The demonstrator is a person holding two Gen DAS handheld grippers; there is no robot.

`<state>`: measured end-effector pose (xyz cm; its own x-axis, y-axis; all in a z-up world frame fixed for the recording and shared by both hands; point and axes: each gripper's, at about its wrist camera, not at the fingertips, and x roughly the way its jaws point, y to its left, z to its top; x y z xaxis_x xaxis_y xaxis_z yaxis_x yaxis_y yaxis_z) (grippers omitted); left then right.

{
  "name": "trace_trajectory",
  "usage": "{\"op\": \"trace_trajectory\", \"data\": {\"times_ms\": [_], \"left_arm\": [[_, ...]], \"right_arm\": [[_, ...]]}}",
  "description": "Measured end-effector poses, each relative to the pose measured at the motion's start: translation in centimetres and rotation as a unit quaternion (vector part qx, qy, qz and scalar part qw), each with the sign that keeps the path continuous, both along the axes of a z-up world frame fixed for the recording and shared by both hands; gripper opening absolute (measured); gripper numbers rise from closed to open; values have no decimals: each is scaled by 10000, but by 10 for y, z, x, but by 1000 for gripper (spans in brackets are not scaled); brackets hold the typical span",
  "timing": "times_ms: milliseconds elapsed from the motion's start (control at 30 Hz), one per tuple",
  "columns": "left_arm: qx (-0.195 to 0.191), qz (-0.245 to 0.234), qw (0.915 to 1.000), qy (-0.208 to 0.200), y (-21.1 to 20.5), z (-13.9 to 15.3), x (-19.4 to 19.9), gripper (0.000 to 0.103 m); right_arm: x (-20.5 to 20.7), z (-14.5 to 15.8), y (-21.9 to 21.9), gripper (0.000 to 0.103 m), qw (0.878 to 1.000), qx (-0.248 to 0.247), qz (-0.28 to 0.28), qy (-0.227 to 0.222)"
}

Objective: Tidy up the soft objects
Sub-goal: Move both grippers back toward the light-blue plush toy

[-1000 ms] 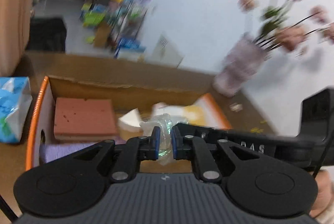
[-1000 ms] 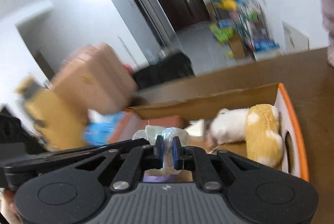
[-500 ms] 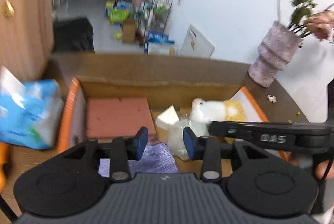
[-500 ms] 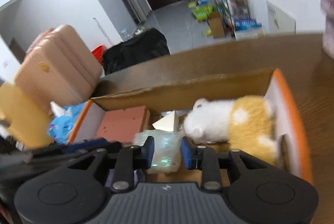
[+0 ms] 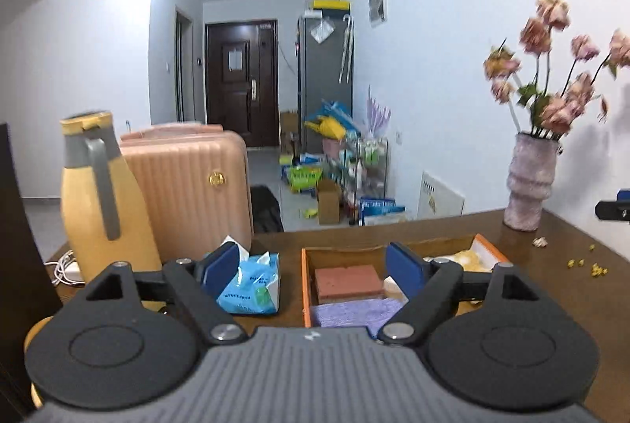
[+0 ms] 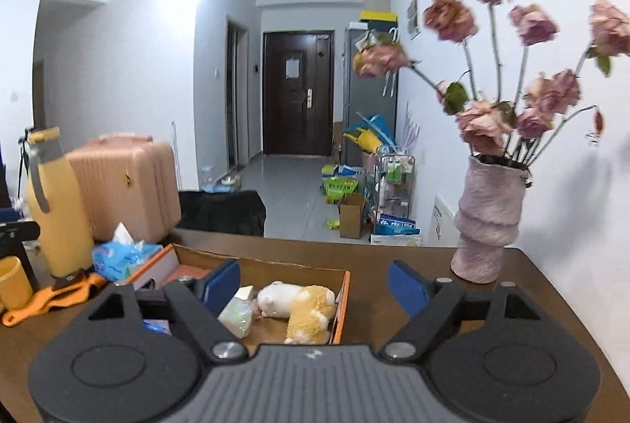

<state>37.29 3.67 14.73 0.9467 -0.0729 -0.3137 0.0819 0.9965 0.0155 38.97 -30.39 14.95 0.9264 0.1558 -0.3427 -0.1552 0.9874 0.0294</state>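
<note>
An orange-edged cardboard box [image 5: 305,289] sits on the brown table. In it lie a red sponge block [image 5: 348,279], a purple cloth [image 5: 354,312], a clear plastic-wrapped bundle [image 6: 238,316] and a white-and-yellow plush toy [image 6: 299,307]. My left gripper [image 5: 315,271] is open and empty, raised in front of the box. My right gripper [image 6: 315,283] is open and empty, raised in front of the box's right half [image 6: 343,301].
A blue tissue pack [image 5: 252,285] lies left of the box. A yellow bottle [image 5: 102,202] and pink suitcase [image 5: 189,182] stand at the left. A vase of pink flowers [image 6: 488,222] stands at the back right. Yellow crumbs [image 5: 582,263] lie on the table's right.
Both grippers were shut on the plastic-wrapped bundle over the box. They opened, let it drop into the box, and pulled back and up, now wide open.
</note>
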Motion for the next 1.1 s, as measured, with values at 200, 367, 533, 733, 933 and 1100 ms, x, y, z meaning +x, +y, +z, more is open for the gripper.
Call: {"op": "trace_trajectory", "data": {"times_ms": [200,367,533,733,933,1100], "left_arm": [[5,-89,9997,-226,-9,13,-37,87],[17,55,9988,-483,-10,-7,-86,93],[60,228,9991,-340,-15,-65,-138,93],[38,317,9994,129,-22,-116,-207,95],[563,-1,9959,710,-35,-138,-249,98],[602,-124,9932,987,-43,-144,-243,99]], "right_arm": [[-38,5,2,83,9998,-35,17,-215],[-94,-11,4,84,9983,-26,59,-581],[-159,-52,10,84,9965,-174,265,-772],[-233,-106,17,85,9985,-51,417,-357],[-277,-147,3,85,9916,903,444,811],[-282,-157,-2,85,9903,992,273,933]]}}
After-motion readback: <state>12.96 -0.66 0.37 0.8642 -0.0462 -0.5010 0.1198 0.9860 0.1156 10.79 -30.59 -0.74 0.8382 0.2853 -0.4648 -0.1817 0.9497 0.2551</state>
